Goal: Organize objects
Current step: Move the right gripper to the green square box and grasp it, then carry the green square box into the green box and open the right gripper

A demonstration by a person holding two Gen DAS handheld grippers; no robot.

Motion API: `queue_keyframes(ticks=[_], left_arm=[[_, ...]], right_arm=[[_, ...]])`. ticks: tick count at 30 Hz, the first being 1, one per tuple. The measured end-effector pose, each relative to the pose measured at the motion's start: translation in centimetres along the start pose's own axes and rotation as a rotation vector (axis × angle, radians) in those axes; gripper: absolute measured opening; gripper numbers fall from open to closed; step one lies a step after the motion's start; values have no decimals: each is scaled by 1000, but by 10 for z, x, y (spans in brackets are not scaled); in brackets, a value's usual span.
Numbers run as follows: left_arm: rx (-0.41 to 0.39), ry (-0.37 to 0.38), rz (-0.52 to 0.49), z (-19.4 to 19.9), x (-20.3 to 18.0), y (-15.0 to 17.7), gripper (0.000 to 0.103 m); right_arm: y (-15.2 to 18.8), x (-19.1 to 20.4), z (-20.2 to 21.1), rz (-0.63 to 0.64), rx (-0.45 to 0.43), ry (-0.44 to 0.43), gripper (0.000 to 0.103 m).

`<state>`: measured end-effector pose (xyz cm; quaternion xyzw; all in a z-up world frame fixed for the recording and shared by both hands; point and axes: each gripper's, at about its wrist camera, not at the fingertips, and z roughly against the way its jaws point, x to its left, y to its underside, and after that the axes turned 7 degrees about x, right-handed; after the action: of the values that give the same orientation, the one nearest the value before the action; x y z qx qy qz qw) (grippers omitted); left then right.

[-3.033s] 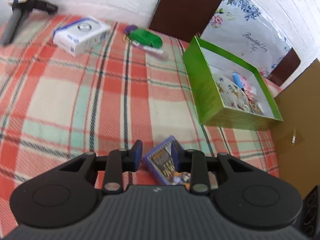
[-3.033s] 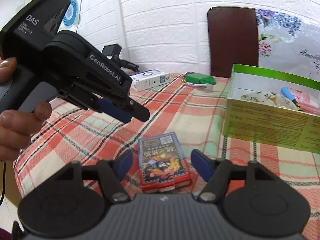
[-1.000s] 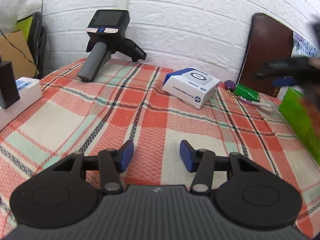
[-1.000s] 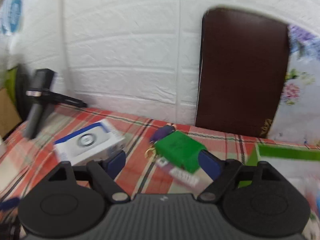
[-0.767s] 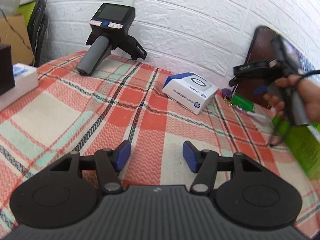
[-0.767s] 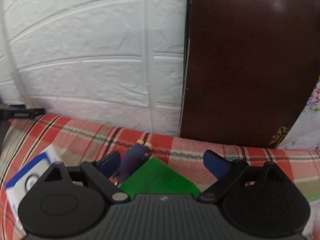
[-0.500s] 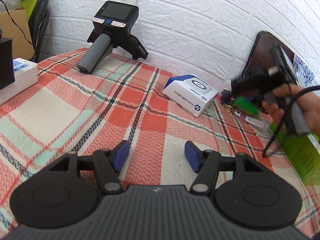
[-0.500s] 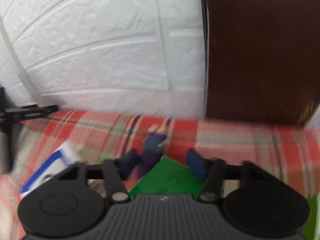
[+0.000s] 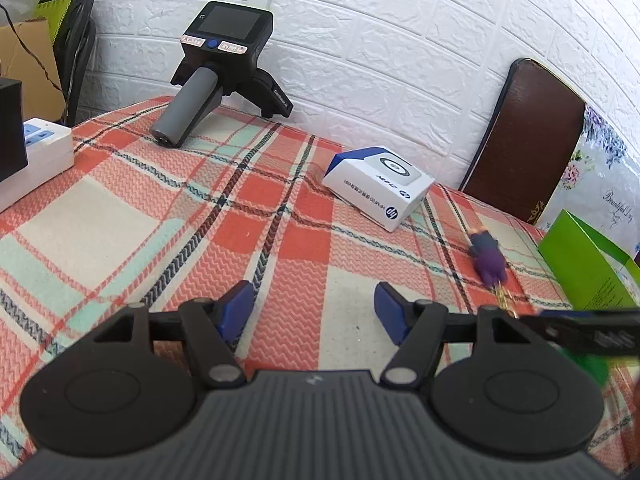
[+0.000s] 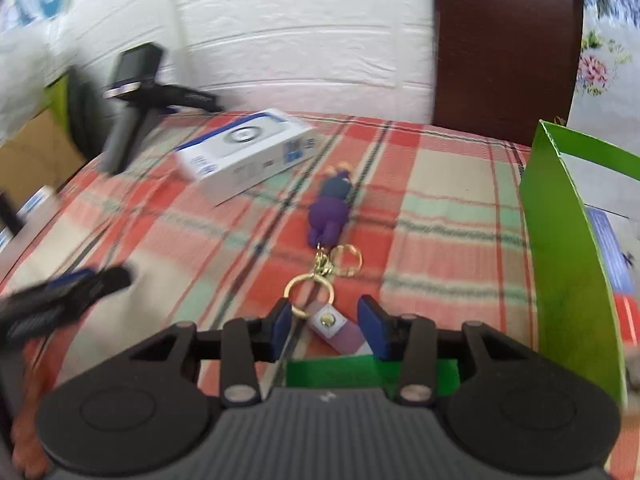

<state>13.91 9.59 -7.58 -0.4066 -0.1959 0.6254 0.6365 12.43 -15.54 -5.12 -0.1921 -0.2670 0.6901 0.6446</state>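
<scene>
Right gripper (image 10: 326,326) fingers narrowed around green card, grip unclear; left gripper (image 9: 316,310) fingers apart, just widened, empty.

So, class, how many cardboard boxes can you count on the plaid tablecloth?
2: a white and blue box near the back wall, and an open green box at the right edge. More may be hidden.

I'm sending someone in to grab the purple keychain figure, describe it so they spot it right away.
Start at the plaid tablecloth and find the tall green box at its right. Just left of that box, in front of the white and blue carton, lies the purple figure. It alone is small, soft-looking and purple, with gold rings trailing from it.
</scene>
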Motion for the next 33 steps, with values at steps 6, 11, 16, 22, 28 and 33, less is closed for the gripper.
queue_keyframes(ticks=[6, 11, 16, 22, 28, 33], left_arm=[[6, -22, -30, 0, -5, 1, 69], [41, -65, -76, 0, -13, -1, 70], [104, 63, -55, 32, -35, 1, 69], [281, 319, -81, 31, -95, 2, 70], [435, 334, -51, 0, -128, 16, 69], [438, 349, -66, -3, -139, 19, 44]], right_arm=[[29, -1, 63, 57, -135, 35, 53], [59, -1, 70, 125, -138, 50, 54], [62, -16, 73, 124, -188, 96, 72], [75, -33, 62, 117, -133, -29, 88], [75, -28, 41, 203, -137, 30, 91], [73, -29, 28, 181, -126, -26, 64]])
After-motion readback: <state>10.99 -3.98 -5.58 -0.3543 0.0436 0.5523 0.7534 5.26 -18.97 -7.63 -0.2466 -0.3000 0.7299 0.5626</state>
